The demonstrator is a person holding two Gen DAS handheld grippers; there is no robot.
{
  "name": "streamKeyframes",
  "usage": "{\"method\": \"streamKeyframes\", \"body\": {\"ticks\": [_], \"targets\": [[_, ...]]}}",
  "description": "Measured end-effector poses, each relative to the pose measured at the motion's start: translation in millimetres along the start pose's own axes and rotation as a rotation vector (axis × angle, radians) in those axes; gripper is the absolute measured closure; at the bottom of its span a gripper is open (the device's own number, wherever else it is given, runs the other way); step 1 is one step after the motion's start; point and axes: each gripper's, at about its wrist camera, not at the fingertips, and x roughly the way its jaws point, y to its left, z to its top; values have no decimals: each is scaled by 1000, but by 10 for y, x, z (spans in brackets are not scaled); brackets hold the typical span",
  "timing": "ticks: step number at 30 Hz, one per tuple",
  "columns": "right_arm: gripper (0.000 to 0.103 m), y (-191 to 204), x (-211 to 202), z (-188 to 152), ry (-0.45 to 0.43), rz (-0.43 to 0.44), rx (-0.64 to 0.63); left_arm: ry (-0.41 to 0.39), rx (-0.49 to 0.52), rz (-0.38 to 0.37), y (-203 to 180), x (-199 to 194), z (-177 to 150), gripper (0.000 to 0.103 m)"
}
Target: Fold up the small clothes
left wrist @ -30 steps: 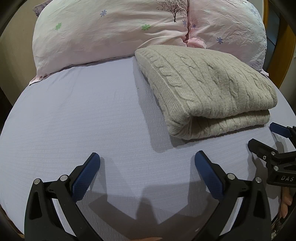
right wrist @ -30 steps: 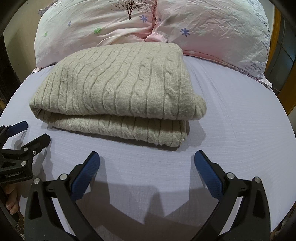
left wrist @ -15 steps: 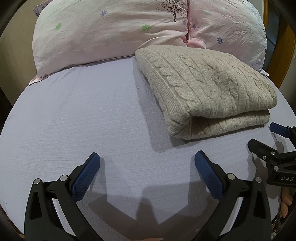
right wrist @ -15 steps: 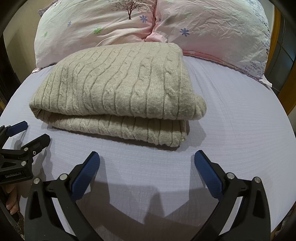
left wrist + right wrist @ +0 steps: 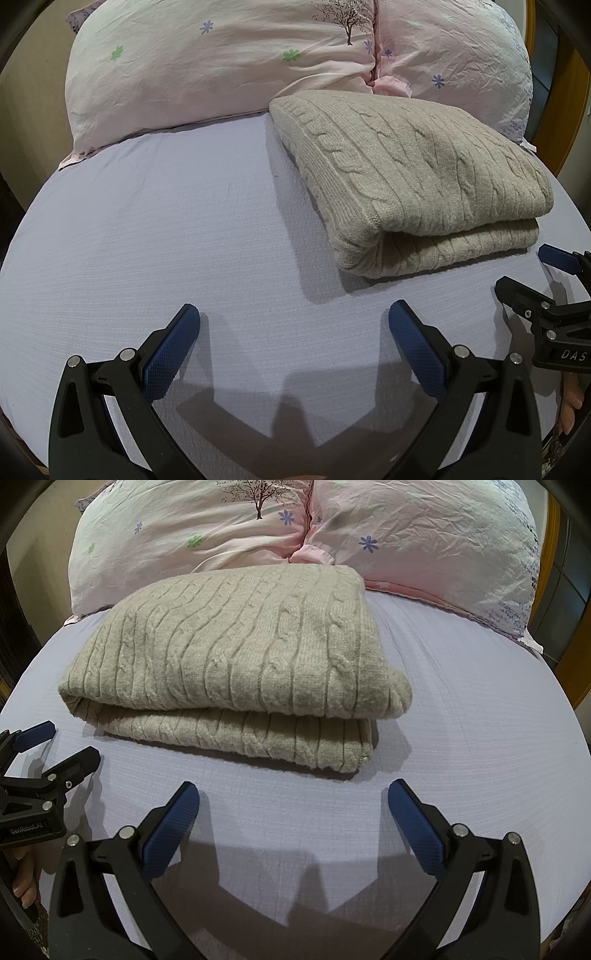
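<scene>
A beige cable-knit sweater (image 5: 417,177) lies folded in a thick rectangle on the lavender bed sheet (image 5: 166,229), its folded edge toward me. It also shows in the right wrist view (image 5: 236,664). My left gripper (image 5: 294,321) is open and empty, low over the sheet, to the left of and in front of the sweater. My right gripper (image 5: 293,799) is open and empty, just in front of the sweater's near edge. Each gripper shows at the edge of the other's view: the right one (image 5: 535,273) and the left one (image 5: 55,746).
Two pink floral pillows (image 5: 229,62) (image 5: 424,539) lie behind the sweater at the head of the bed. A wooden frame (image 5: 576,85) stands at the right. Bare sheet (image 5: 480,720) stretches right of the sweater.
</scene>
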Motion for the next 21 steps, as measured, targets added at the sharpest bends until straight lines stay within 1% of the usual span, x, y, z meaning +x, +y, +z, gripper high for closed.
{"method": "streamKeyframes", "body": {"ticks": [21], "targets": [[2,2,-8,0,0,0,0,-2,-1,1,-1,1,-4,1]]}}
